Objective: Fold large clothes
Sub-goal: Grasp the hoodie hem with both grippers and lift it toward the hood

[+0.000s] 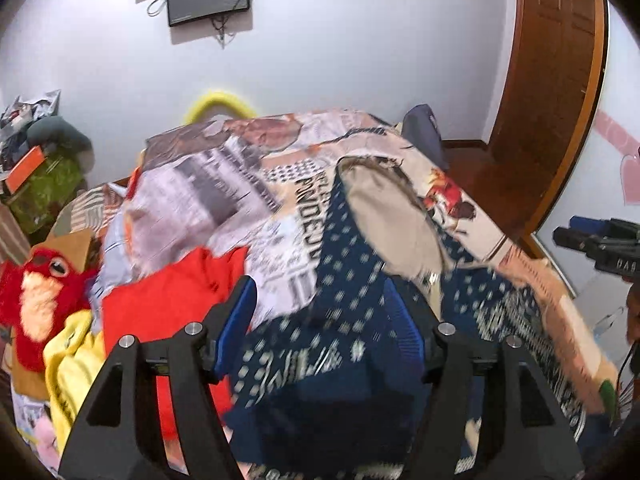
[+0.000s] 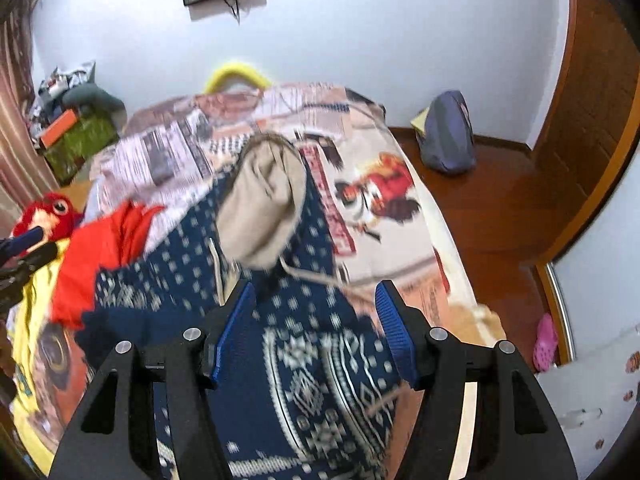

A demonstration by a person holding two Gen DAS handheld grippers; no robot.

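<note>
Navy patterned garment (image 2: 304,352) spread at bed's (image 2: 400,240) near edge | left gripper (image 1: 332,308) apart, cloth between | right gripper (image 2: 316,312) apart above it

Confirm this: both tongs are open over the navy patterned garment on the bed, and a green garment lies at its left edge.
One error: that garment is red, not green, as the right wrist view shows. Both the left tongs and right tongs are open over the navy patterned garment.
</note>
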